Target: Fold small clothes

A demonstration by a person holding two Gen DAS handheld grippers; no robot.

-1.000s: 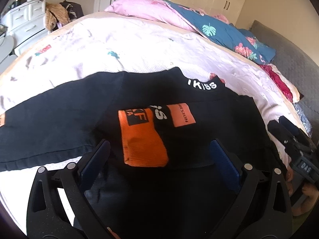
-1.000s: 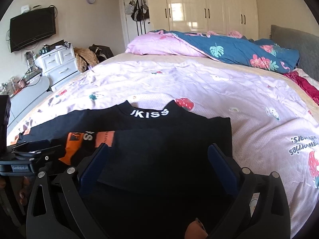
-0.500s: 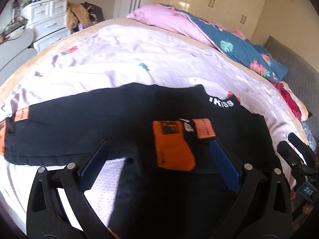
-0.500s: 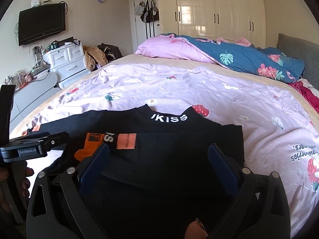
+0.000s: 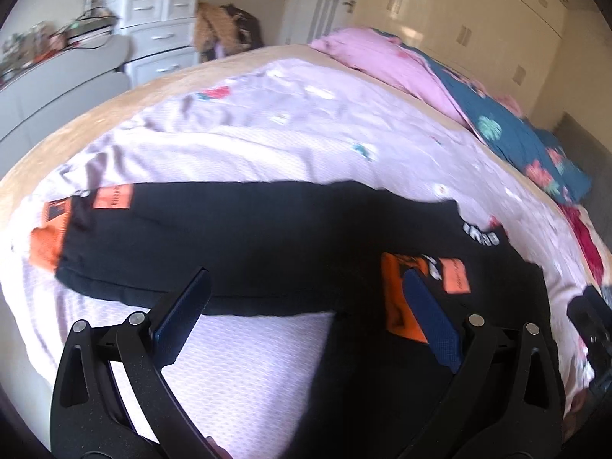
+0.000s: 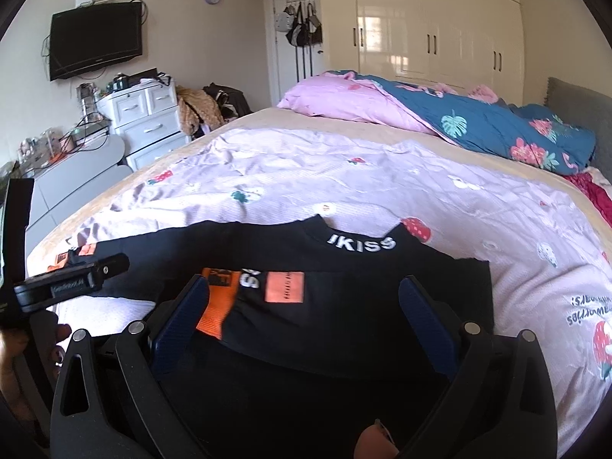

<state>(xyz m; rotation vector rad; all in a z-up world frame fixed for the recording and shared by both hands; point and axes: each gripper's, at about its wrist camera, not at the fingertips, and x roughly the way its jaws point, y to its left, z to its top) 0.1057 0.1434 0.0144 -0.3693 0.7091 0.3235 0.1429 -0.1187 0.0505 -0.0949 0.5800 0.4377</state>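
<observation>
Both grippers are held low over the near edge of the bed point(image 6: 306, 176), each pointing forward across it.

Left gripper point(image 5: 306, 298): fingers spread wide, released, nothing between them. Its view is blurred. It is seen over the shirt's outstretched sleeve point(image 5: 214, 244), with the bedsheet showing between the fingers below the sleeve. In the right wrist view, the left gripper point(image 6: 69, 283) appears at the left edge, gripped by a hand point(image 6: 23, 359).

Right gripper point(image 6: 306, 298): fingers spread wide, released, nothing between them. It is seen over the folded side of the shirt.

Shirt point(image 6: 344, 306): black, lying flat on the bed at the near edge, collar pointing away, white lettering on the collar. One sleeve is folded in across the chest, its orange cuff point(image 6: 218, 306) near the middle of the body. The other sleeve lies stretched out sideways, ending in an orange cuff point(image 5: 49, 244) on the sheet.

Bed: covered with a pale lilac sheet printed with strawberries. A pink and blue duvet point(image 6: 440, 114) is piled at the far end.

Room: white wardrobe point(image 6: 432, 34) behind the bed; white drawers point(image 6: 145, 122) and a wall-mounted TV point(image 6: 95, 38) to the left.
</observation>
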